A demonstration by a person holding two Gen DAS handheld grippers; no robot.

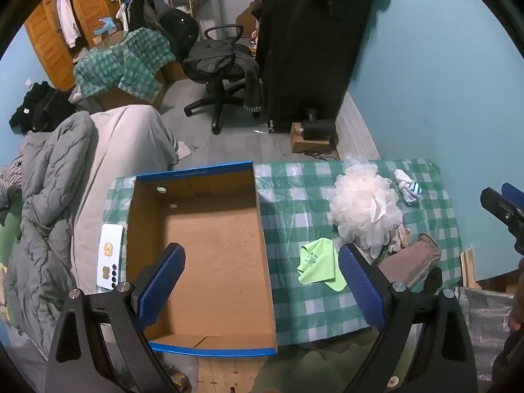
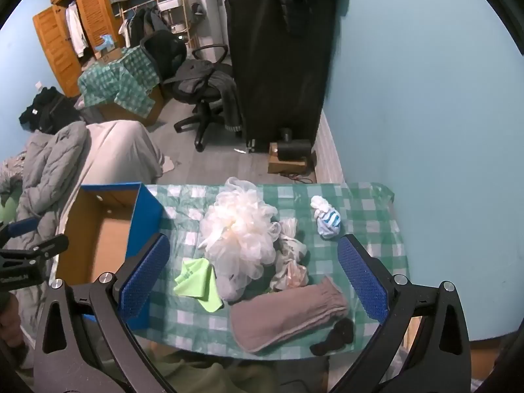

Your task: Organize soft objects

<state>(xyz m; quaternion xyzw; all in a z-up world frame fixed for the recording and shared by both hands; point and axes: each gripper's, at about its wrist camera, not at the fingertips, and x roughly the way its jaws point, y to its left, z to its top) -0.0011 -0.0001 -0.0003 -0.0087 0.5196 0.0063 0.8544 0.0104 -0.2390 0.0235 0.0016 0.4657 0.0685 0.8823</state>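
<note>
Currently both grippers empty with jaws wide apart: left gripper [image 1: 262,281] over the bare box [image 1: 209,245], right gripper [image 2: 252,278] over the pile, loofah [image 2: 239,232] at 12 o'clock of the mitt [image 2: 288,314], green cloth [image 2: 196,281] at its 9, sock [image 2: 326,217] at its 1

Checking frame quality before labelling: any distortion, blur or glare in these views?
Left wrist: strong fisheye bend, black corners, sheen on the checked cloth beside the box. Right wrist: same bend, pouf slightly soft, dim bluish light.
</note>
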